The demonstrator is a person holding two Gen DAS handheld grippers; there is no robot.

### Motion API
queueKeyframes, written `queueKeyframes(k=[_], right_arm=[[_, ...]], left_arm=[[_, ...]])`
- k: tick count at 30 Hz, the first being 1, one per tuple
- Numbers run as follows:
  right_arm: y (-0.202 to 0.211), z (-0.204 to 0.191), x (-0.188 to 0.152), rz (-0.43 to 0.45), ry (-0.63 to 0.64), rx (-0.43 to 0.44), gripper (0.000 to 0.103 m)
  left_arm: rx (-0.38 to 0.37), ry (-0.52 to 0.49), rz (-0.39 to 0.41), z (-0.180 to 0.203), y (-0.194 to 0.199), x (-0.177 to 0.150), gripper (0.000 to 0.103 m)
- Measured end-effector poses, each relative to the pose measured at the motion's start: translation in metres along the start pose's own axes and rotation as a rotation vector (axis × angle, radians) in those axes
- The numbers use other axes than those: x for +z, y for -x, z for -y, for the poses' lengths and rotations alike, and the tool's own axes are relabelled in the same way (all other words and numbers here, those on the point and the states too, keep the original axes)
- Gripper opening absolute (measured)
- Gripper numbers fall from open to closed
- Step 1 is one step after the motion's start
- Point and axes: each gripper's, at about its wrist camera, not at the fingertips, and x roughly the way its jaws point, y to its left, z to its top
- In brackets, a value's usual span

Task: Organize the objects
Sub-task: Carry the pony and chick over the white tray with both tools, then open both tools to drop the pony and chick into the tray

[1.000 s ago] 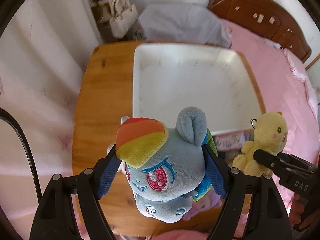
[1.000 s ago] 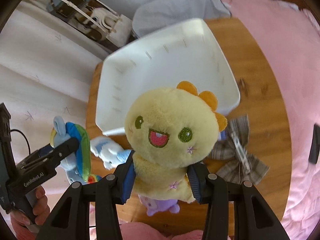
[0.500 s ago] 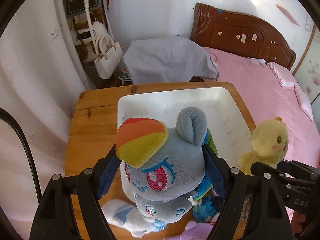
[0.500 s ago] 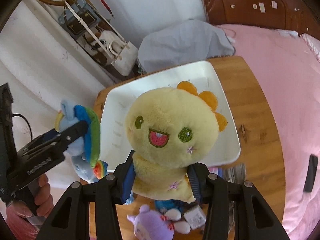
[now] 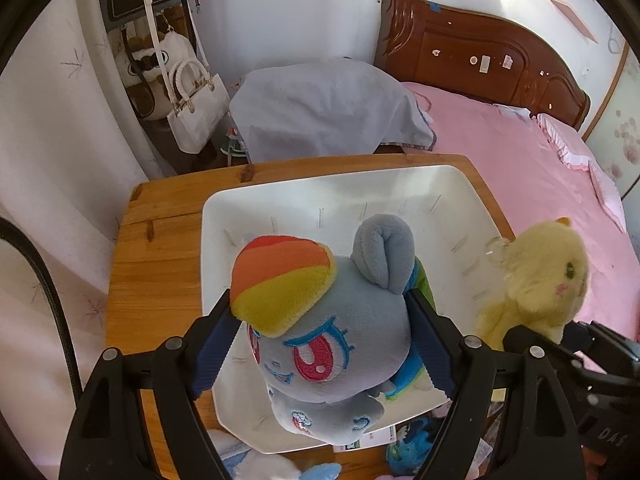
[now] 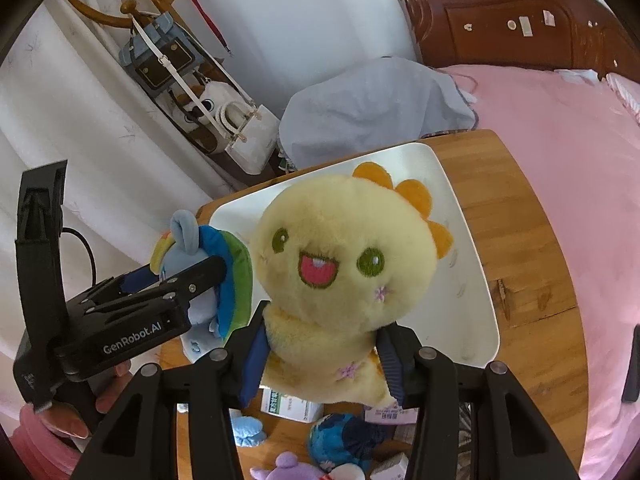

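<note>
Both plush toys are hanging over the white tray [image 5: 224, 216], which is sitting on the wooden table [image 5: 160, 216] and filling the middle of both views. The tray's open basin is lying directly below and ahead of both tools, so the coming move looks like a plain lowering and release rather than any sideways travel.

The left hand-held gripper [image 5: 320, 344] is pinching the blue rainbow-maned pony plush [image 5: 332, 332] by the sides of its head, its blue pads pressed into the fabric, face tilted toward the camera. It is hovering over the tray's near half, so this one seems nearer to a drop.

The right hand-held gripper [image 6: 320, 356] is clamping the yellow chick plush [image 6: 344, 256] at its neck and body, head upright above the fingers, over the tray's near edge.

Along the bottom of the right wrist view, a small blue plush [image 6: 340, 440], a purple plush [image 6: 288, 466] and a few small boxes [image 6: 292, 404] are waiting on the table.
</note>
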Motion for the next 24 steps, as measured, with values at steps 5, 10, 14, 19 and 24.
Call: queueKeyframes(k=[5, 10, 14, 19, 24], right_arm=[[-0.009, 0.004, 0.0, -0.006, -0.024, 0.007, 0.052], [-0.013, 0.006, -0.002, -0.005, -0.035, -0.016, 0.056], [-0.01, 0.006, -0.006, 0.011, -0.041, -0.021, 0.057], [0.0, 0.002, -0.007, 0.033, -0.034, -0.046, 0.063], [0.016, -0.011, -0.005, 0.082, 0.015, -0.055, 0.07]], left_arm=[[-0.012, -0.01, -0.025, 0.004, -0.003, 0.001, 0.086], [-0.018, 0.004, -0.007, 0.004, 0.003, 0.001, 0.086], [-0.016, 0.015, 0.029, 0.003, 0.015, 0.006, 0.087], [0.0, -0.004, 0.049, 0.005, 0.029, 0.01, 0.087], [0.002, -0.006, 0.076, 0.004, 0.038, 0.012, 0.087]])
